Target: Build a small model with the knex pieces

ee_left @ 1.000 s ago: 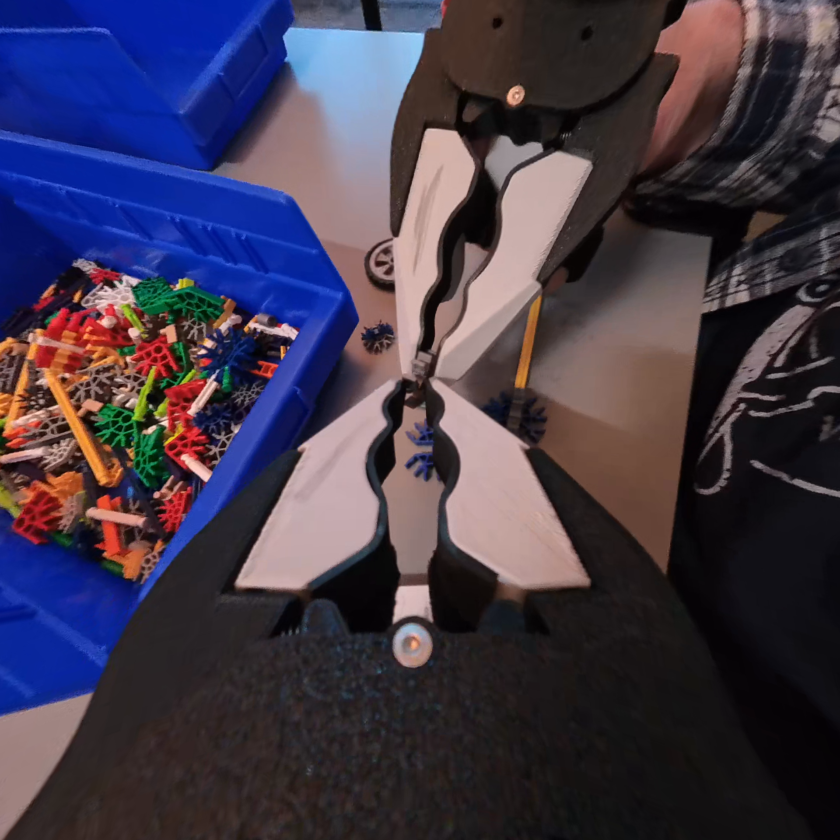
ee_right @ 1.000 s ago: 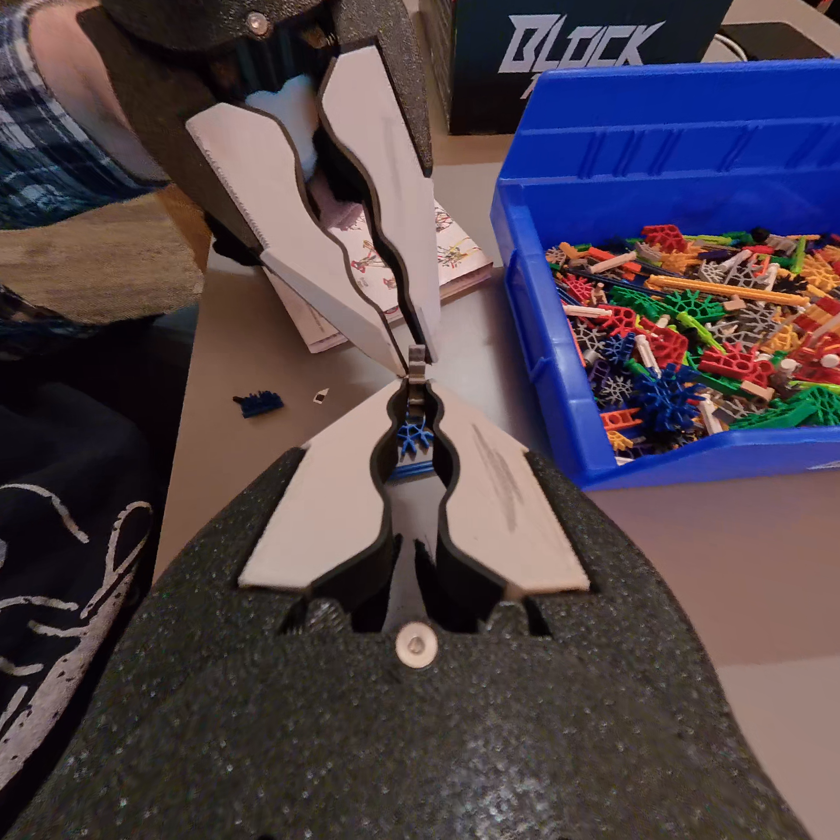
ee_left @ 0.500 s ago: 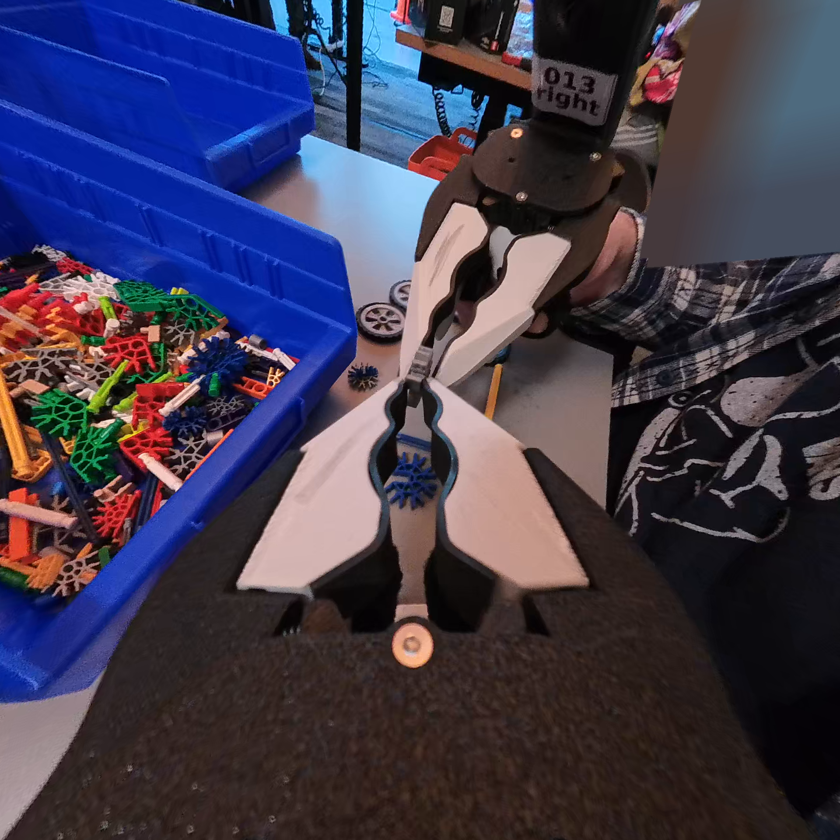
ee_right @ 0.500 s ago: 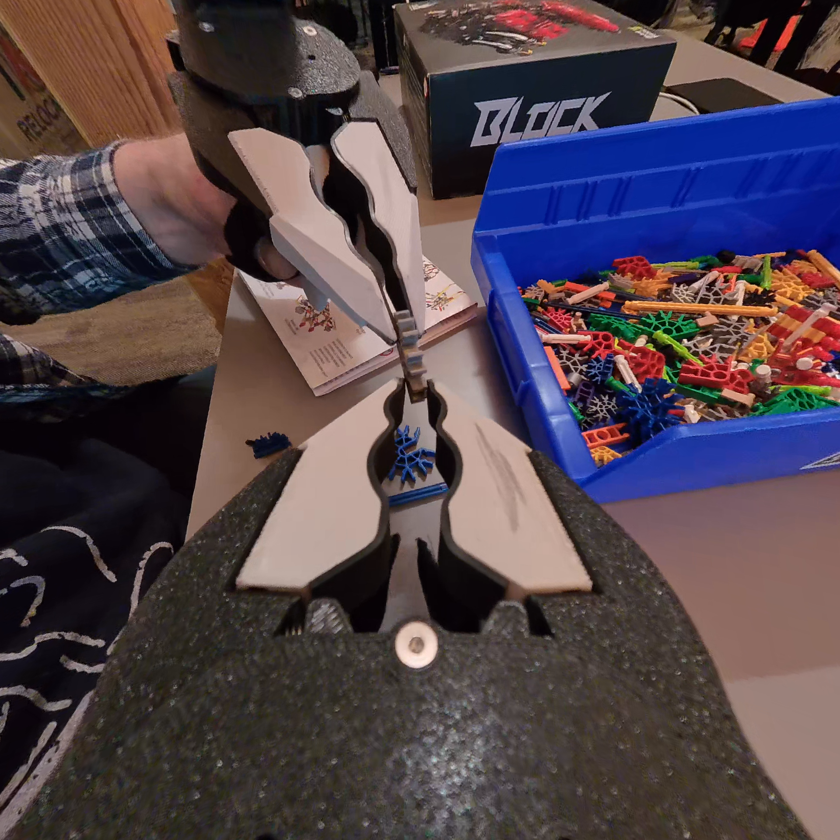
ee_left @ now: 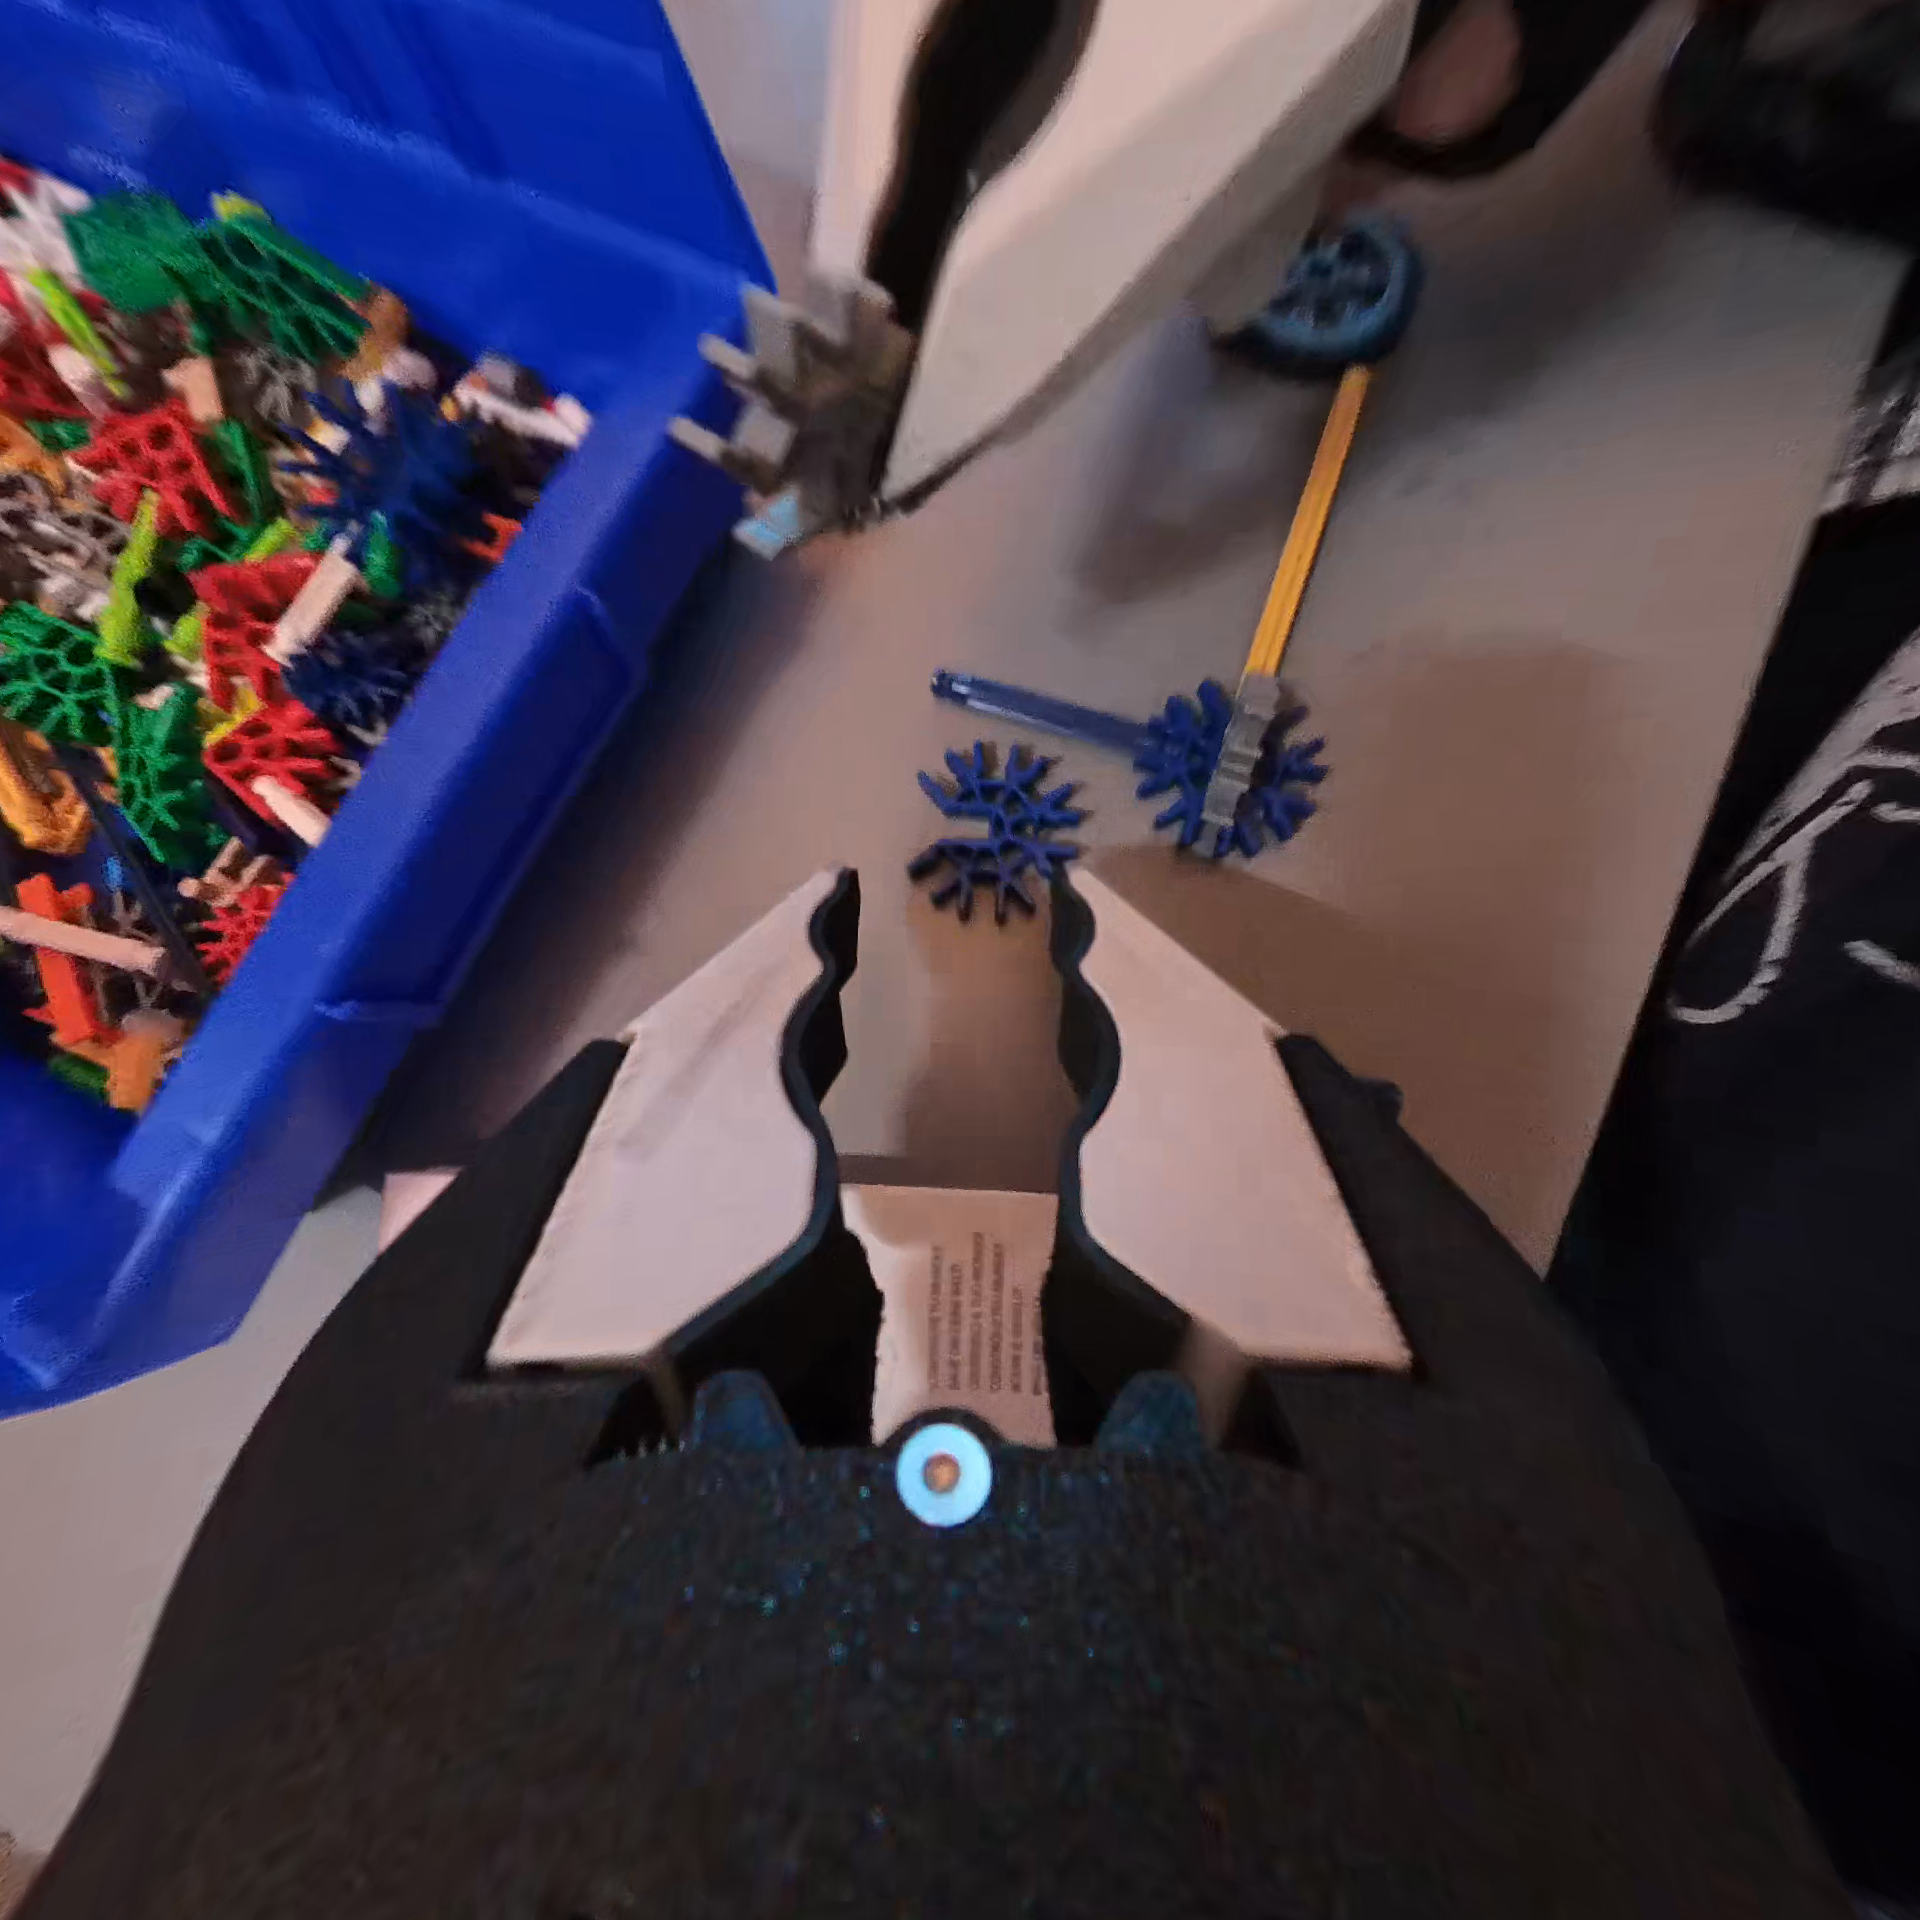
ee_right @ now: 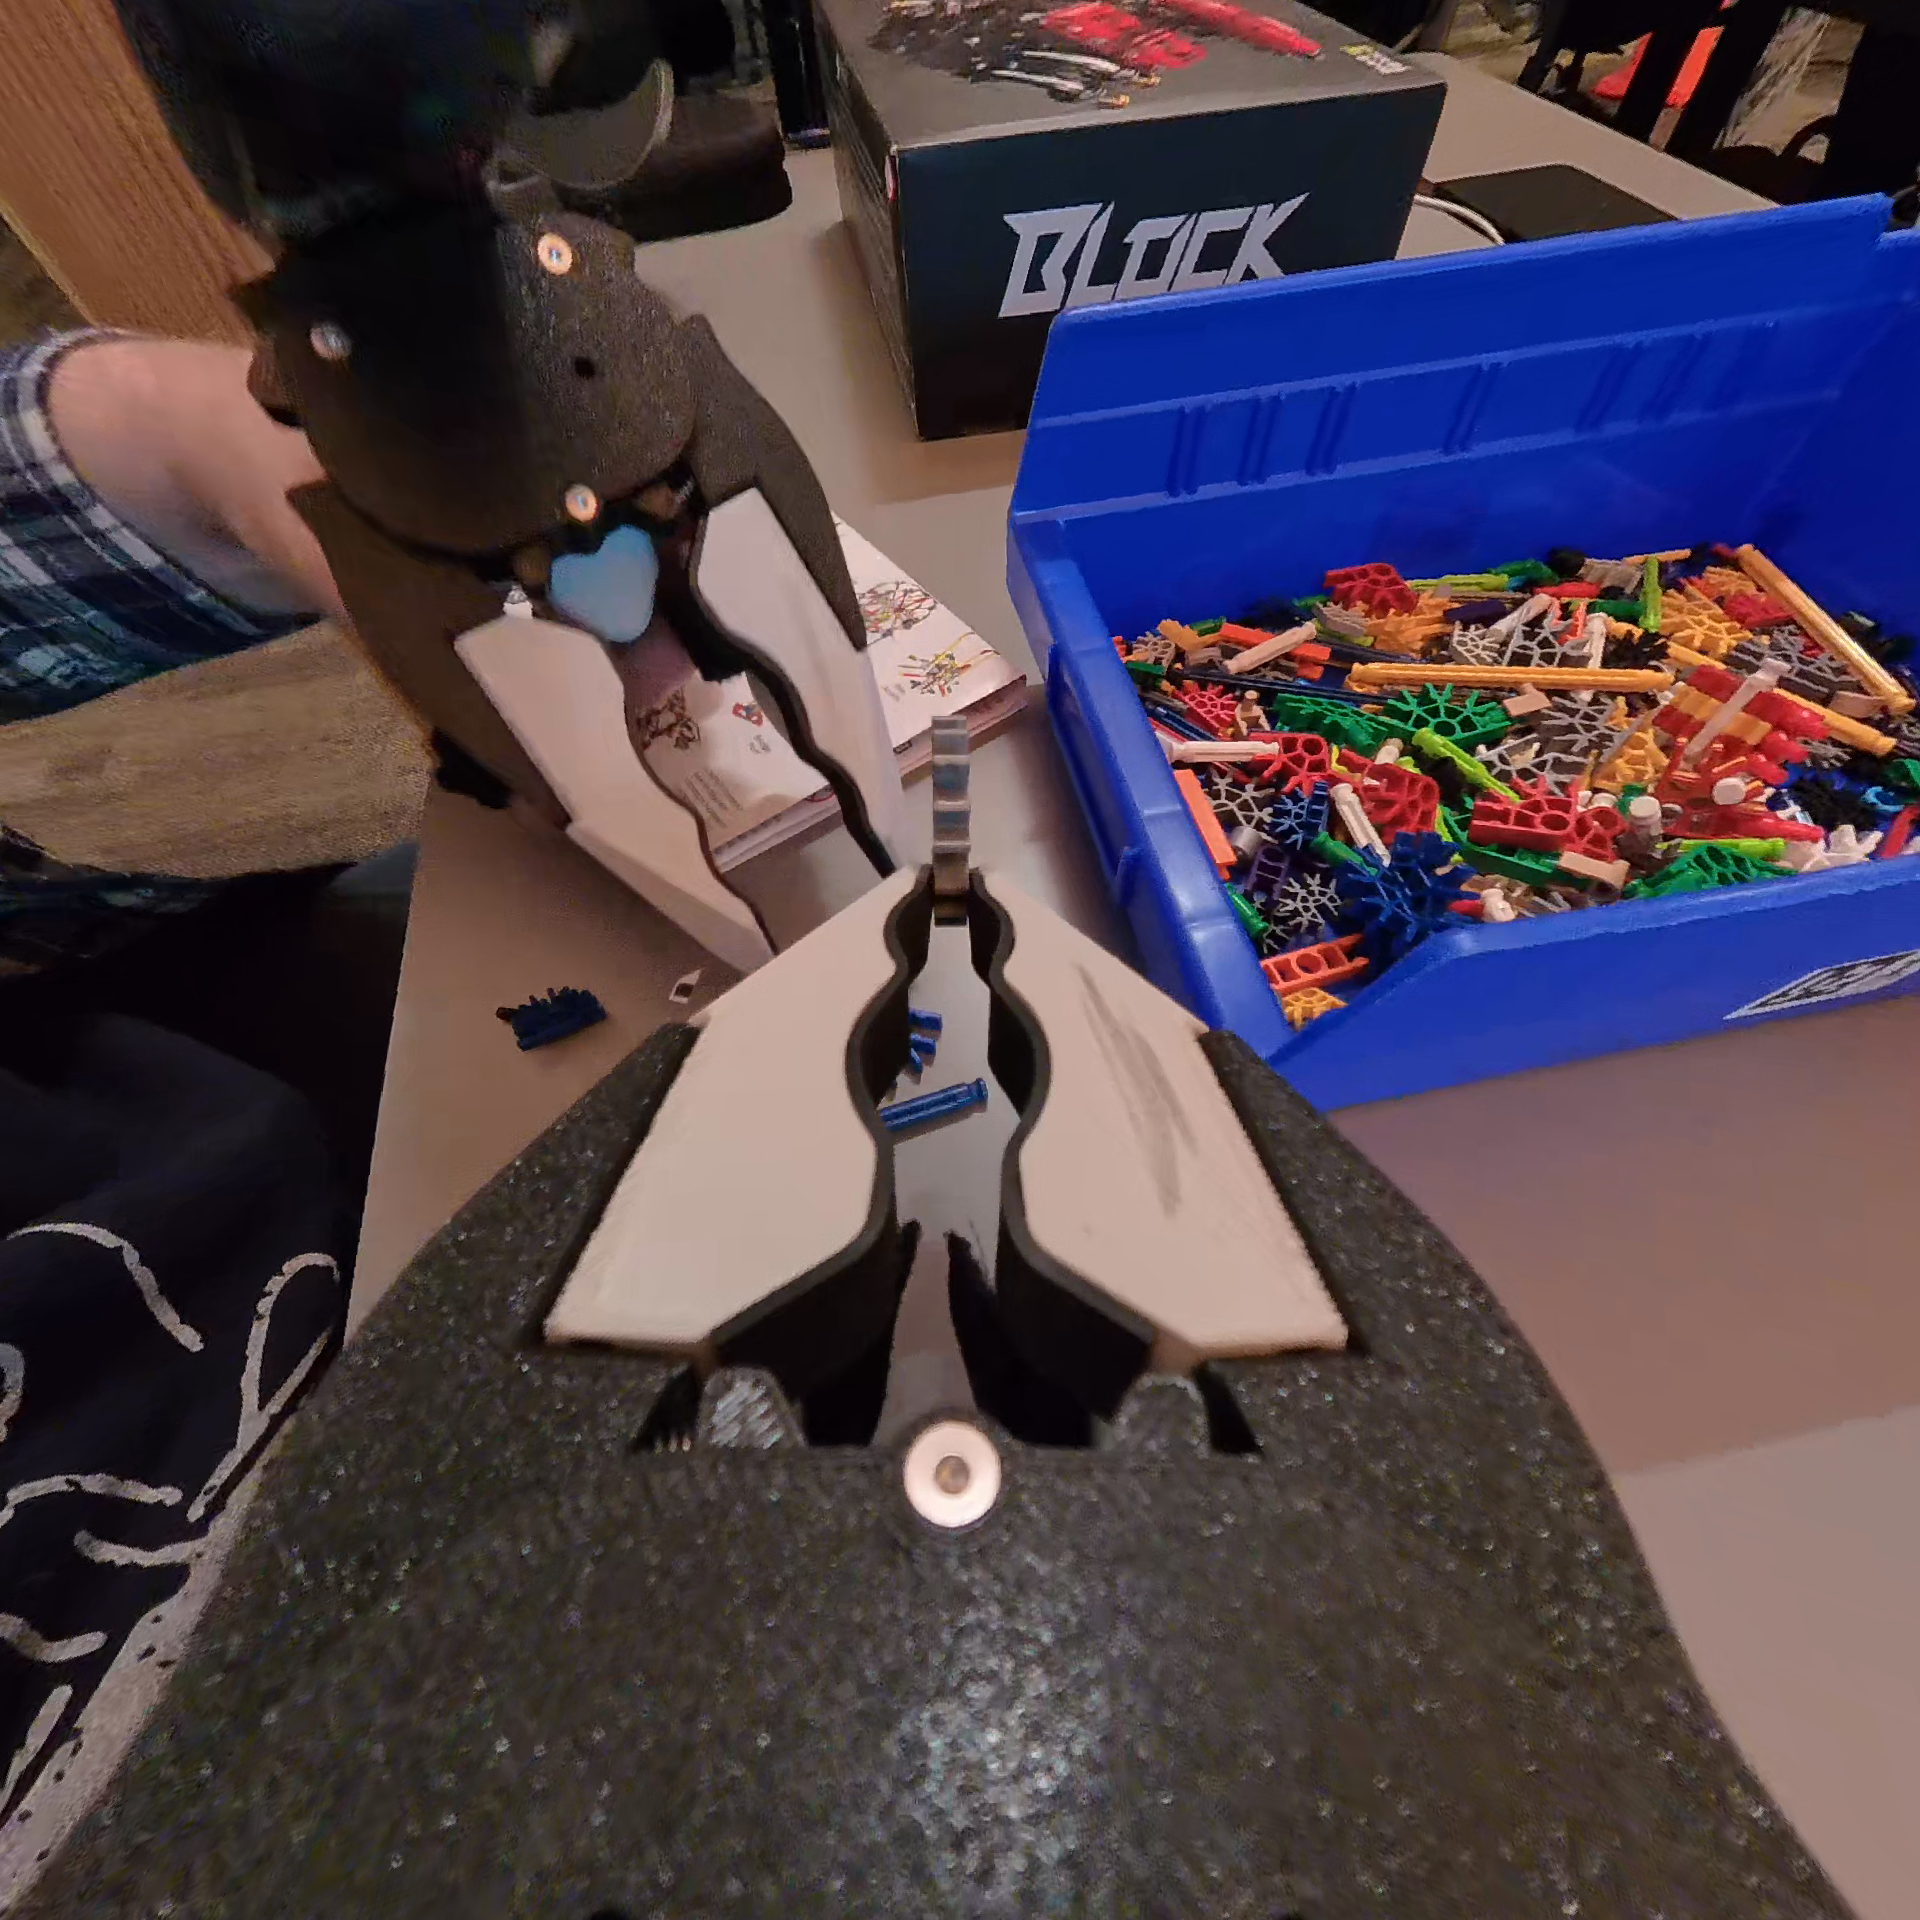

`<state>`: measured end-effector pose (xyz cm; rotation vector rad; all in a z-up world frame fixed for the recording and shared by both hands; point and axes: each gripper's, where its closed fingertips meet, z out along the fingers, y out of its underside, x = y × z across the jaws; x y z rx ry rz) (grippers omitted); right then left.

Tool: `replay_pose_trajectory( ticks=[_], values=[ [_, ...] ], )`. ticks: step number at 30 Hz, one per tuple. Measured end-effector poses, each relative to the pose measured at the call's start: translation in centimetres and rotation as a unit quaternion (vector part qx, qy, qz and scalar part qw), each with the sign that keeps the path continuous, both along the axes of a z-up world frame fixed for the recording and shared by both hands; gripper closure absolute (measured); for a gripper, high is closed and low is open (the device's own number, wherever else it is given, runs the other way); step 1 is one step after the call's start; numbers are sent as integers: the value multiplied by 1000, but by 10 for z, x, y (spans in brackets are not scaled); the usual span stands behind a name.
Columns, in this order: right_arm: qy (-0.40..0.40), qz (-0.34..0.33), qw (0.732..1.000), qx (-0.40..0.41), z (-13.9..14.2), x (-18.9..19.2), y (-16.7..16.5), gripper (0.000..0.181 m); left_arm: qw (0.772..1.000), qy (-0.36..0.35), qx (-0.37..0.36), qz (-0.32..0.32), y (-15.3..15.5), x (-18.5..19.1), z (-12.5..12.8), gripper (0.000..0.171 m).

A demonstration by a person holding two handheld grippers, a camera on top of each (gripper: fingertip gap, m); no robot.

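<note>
Left gripper (ee_left: 954, 883) released grey connector (ee_right: 949, 795), beside blue bin (ee_right: 1455, 997)

Blue bin (ee_right: 1475, 416) heaped with coloured construction pieces (ee_right: 1538, 748); dark printed box (ee_right: 1122, 197) behind bin; open booklet (ee_right: 914, 665) left of bin.

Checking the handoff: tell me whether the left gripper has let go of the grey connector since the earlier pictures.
Yes. The left gripper is open now and has pulled back toward the booklet, away from the blue bin; the right gripper alone pinches the grey connector.
</note>
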<state>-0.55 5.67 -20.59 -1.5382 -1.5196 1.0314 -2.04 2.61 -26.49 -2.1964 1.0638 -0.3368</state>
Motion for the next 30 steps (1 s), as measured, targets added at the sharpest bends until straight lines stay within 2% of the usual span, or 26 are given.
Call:
replay_pose_trajectory(
  ticks=[2, 5, 9, 14, 16, 20, 23, 27, 29, 30],
  values=[
    [-1, 1, 1000, 1, -1, 0, 0, 176, 1000, 25, -1, 6, 0, 1, -9, 134],
    [0, -2, 1000, 1, 0, 0, 1, 176, 1000, 24, -14, 8, 1, 8, -16, 134],
    [0, -3, 1000, 2, 1, 1, 2, 176, 999, 37, -11, -16, 2, 11, -16, 140],
    [1, -4, 1000, 3, 1, 0, 2, 176, 990, 141, 12, -21, 16, -21, -14, 139],
    [0, -4, 1000, 4, 0, 0, 2, 176, 985, 173, 20, -10, 21, -36, -11, 130],
    [1, -5, 1000, 5, 1, 1, 2, 176, 993, 112, -13, 36, 20, -33, -7, 127],
    [1, -4, 1000, 6, 1, 0, 2, 176, 993, 92, -34, 59, 19, -28, -13, 130],
    [-2, -3, 1000, 8, 0, 0, 1, 176, 995, 92, -16, 39, 20, -18, -15, 136],
    [-1, -5, 1000, 8, 0, 0, 2, 176, 994, 107, 0, 12, 19, -13, -16, 153],
    [0, -5, 1000, 8, 1, 0, 2, 176, 993, 115, 14, -11, 17, -10, -16, 154]
  ],
)
